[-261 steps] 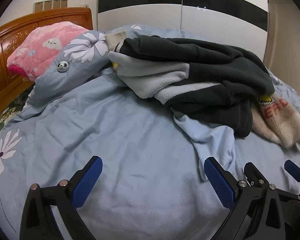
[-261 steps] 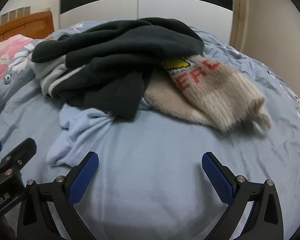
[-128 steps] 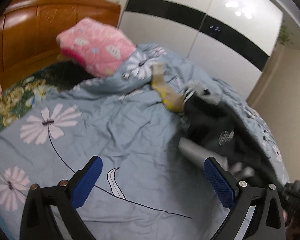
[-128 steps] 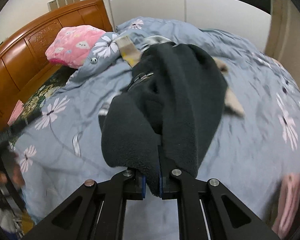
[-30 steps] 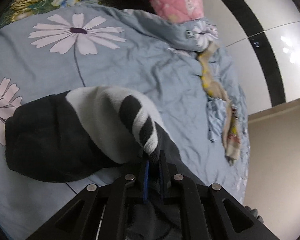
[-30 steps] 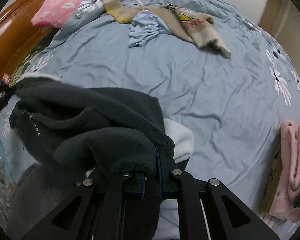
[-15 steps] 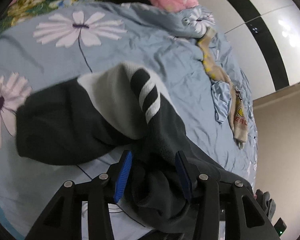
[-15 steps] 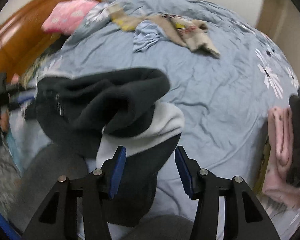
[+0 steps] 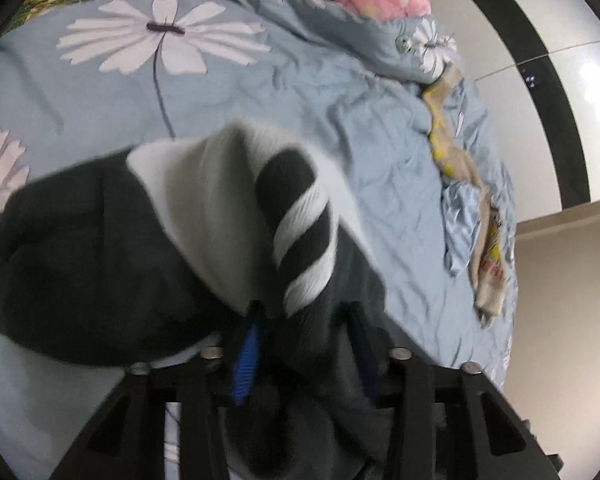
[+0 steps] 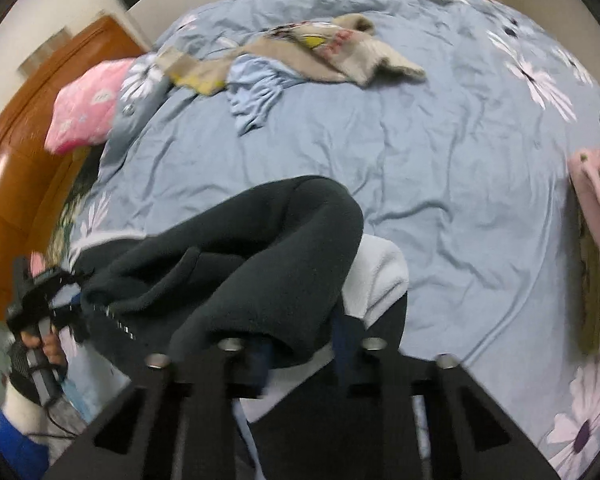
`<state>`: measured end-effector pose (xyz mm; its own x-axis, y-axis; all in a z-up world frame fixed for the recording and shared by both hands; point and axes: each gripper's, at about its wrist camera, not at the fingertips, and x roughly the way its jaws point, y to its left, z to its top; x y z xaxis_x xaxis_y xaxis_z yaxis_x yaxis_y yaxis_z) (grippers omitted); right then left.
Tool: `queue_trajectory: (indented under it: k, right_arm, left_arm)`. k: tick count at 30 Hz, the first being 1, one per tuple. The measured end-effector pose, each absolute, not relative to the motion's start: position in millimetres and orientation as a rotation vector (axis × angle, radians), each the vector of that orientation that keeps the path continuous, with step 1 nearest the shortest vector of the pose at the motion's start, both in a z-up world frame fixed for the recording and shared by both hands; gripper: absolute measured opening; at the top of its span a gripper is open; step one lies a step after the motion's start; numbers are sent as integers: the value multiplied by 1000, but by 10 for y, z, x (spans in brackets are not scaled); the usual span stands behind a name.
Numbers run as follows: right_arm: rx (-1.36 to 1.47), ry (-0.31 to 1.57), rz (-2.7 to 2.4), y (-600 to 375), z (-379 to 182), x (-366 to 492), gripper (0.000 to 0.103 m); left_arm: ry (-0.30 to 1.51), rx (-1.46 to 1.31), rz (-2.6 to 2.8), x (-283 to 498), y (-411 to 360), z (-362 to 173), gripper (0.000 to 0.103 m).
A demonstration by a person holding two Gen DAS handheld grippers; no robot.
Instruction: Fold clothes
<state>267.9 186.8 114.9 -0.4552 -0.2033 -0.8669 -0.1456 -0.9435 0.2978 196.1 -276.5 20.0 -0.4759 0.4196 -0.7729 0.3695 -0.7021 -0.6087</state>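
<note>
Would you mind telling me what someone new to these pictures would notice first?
The dark fleece jacket with white panels and stripes, heaped on the blue floral bedspread just ahead of both grippers, left gripper and right gripper, whose jaws stand open around its folds. Beyond it lie a beige sweater and a pink pillow.

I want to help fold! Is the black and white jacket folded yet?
Not yet. The jacket lies bunched in a rumpled heap on the bed.

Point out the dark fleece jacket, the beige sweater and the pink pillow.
dark fleece jacket (image 10: pixel 260 248), right wrist view, on its dark bunched fold.
beige sweater (image 10: pixel 340 60), right wrist view, on its lettered part.
pink pillow (image 10: pixel 86 112), right wrist view, on its patterned face.
</note>
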Motion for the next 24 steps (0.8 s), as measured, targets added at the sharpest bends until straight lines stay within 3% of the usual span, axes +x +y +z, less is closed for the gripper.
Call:
queue_trajectory:
  k: [1, 2, 8, 19, 24]
  right_arm:
    - [1614, -536, -2614, 1907, 1164, 2670, 10]
    - [1599, -538, -2633, 1933, 1207, 2666, 9]
    - [1396, -433, -2814, 2031, 1798, 2694, 6]
    - [804, -248, -3054, 2189, 3419, 3183, 5]
    - [670, -200, -3065, 2138, 3658, 3523, 5]
  left_arm:
    - [-1185, -1579, 2394, 1933, -2758, 250, 11]
    - [-1171, -1567, 2401, 1906, -2750, 299, 7]
    - [-1156, -1357, 2440, 1808, -2750, 950, 6]
    - [-1029, -626, 2520, 2248, -3048, 3233, 6]
    - [-958, -543, 2548, 2533, -3099, 3543, 6]
